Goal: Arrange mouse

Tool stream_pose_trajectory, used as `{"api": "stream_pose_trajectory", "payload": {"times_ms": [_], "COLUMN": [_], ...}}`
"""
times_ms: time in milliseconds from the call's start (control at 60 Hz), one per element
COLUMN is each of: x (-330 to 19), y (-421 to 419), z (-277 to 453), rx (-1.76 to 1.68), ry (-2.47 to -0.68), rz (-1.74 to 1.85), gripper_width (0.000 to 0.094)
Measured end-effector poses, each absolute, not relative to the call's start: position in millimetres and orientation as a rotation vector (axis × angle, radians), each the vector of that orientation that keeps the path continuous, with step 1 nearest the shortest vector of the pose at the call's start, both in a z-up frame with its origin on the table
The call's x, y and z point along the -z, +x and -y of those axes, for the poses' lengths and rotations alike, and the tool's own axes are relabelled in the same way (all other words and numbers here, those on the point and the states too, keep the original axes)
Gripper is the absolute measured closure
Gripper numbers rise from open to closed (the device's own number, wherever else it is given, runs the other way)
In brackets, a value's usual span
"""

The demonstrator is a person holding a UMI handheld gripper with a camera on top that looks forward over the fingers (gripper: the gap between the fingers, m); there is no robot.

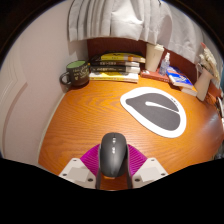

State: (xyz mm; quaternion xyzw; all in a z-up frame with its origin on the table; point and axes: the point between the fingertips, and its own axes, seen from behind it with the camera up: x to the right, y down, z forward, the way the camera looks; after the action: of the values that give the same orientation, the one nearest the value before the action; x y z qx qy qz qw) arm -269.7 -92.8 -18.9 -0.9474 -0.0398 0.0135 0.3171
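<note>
The grey mouse (113, 155) sits clenched between the magenta pads (93, 160) of the gripper (113, 172), over the wooden desk (70, 125). At about one o'clock from it lies a white oval mouse mat (154, 109). Farther off, near eleven o'clock, stand books (112, 68) and a green mug (76, 72).

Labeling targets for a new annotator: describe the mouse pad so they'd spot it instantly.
On the round wooden table, look beyond the gripper, whose jaws hold a grey mouse. The mouse pad is the flat oval there, dark grey with a white border. Nothing else on the table lies flat; the books at the back are stacked.
</note>
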Motion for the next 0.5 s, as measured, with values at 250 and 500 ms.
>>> {"api": "stream_pose_trajectory", "payload": {"times_ms": [250, 500], "x": [-86, -240], "y": [-294, -253], "z": [60, -17], "rx": [-0.086, -0.046], "ry": [-2.357, -2.126], "rz": [0.19, 0.123], "gripper_width": [0.0575, 0.0574]}}
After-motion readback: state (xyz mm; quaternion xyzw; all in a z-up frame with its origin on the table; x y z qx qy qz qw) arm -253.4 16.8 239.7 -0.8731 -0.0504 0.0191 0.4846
